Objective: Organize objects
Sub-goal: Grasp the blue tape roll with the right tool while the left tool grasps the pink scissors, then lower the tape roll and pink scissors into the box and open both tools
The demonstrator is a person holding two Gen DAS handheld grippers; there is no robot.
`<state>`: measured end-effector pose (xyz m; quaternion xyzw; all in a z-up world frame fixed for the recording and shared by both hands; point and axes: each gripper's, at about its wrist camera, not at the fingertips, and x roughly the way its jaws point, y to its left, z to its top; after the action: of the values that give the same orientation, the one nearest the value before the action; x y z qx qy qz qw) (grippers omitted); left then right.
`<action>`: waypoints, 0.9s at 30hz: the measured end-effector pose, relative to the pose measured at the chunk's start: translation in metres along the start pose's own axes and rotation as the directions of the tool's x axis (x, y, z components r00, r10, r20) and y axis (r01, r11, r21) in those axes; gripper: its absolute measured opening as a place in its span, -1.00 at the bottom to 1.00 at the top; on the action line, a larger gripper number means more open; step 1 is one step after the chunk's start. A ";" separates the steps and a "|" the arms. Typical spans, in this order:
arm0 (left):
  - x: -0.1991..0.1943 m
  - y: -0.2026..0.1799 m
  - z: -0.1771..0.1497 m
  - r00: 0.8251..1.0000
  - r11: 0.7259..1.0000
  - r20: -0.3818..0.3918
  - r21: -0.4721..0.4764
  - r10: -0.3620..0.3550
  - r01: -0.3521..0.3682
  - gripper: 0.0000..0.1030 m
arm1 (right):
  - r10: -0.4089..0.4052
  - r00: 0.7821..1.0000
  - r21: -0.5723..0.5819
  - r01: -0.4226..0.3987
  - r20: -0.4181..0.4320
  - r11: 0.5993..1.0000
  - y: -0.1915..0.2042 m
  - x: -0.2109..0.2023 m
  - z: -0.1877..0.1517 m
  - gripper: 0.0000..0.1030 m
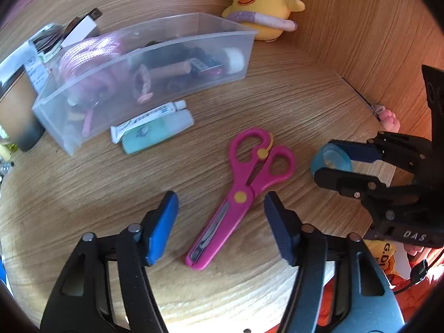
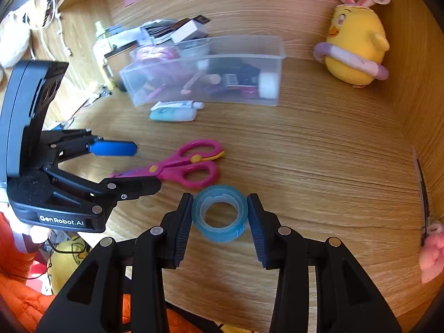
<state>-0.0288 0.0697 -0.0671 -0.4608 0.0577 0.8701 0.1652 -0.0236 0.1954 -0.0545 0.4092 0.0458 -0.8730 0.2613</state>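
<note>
Pink scissors (image 1: 241, 194) lie on the wooden desk, blades toward me, between the fingers of my open left gripper (image 1: 220, 211); they also show in the right wrist view (image 2: 183, 166). My right gripper (image 2: 219, 213) is shut on a blue tape roll (image 2: 220, 213), which also shows in the left wrist view (image 1: 330, 159). A clear plastic bin (image 1: 144, 77) with several small items stands at the back. A white tube (image 1: 147, 118) and a teal bottle (image 1: 156, 131) lie just in front of it.
A yellow chick plush (image 1: 263, 8) sits in the back corner by the wooden side wall (image 1: 374, 41). A pink plush (image 2: 433, 252) lies at the right wall. Boxes and papers (image 1: 55, 38) are stacked behind the bin at left.
</note>
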 end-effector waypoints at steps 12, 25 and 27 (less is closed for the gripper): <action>0.001 -0.005 0.003 0.999 1.000 0.050 0.014 0.005 -0.006 -0.65 | -0.028 0.998 0.038 0.026 0.050 0.999 -0.018 -0.005 0.021 -0.30; -0.044 0.015 0.015 0.977 0.996 0.208 -0.079 0.047 -0.031 -0.65 | -0.029 0.992 0.020 0.027 0.124 0.999 -0.011 -0.011 0.055 -0.30; -0.054 0.019 0.018 0.971 0.995 0.236 -0.092 0.047 -0.026 -0.65 | -0.028 0.990 0.016 0.026 0.138 1.000 -0.009 -0.013 0.061 -0.30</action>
<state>-0.0218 0.0439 -0.0135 -0.3588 0.0074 0.9237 0.1344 -0.0629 0.1903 -0.0063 0.3488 0.0270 -0.9031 0.2491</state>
